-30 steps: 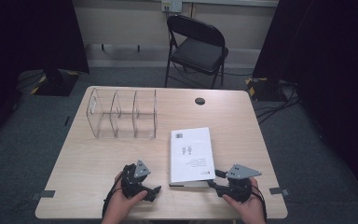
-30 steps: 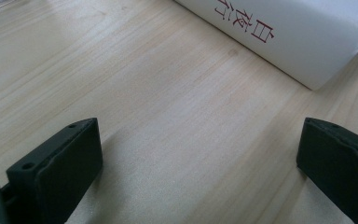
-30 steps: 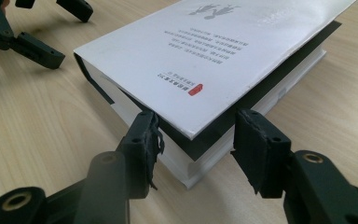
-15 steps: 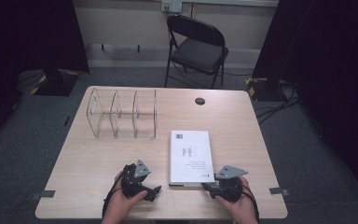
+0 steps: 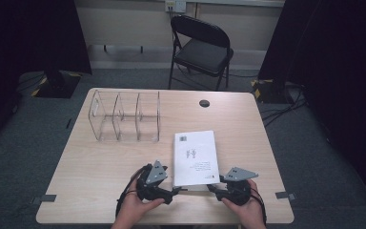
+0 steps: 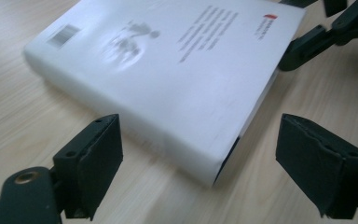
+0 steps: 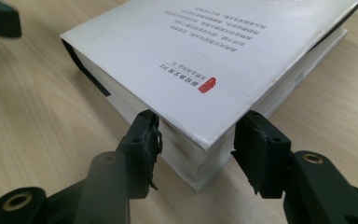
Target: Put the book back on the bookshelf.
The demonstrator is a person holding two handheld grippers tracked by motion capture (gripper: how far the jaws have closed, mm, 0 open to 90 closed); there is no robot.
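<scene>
A thick white book (image 5: 195, 156) lies flat on the wooden table (image 5: 100, 162), back cover up with a barcode at its far end. My left gripper (image 5: 178, 190) is at the book's near left corner. In the left gripper view its jaws (image 6: 200, 126) stand wide on either side of that corner (image 6: 186, 116) without touching it, and they have just been closing. My right gripper (image 5: 213, 187) is at the near right corner. Its pads (image 7: 147, 140) straddle the corner (image 7: 200, 84) closely, just off the page edges, and have closed a little.
A clear plastic divider rack (image 5: 124, 117) stands at the table's back left. A round cable hole (image 5: 204, 103) sits near the far edge. A black folding chair (image 5: 202, 47) stands behind the table. Dark curtains hang on both sides.
My right gripper has slid left up to the book's near right corner. My left gripper has edged right toward the near left corner. The book has not moved.
</scene>
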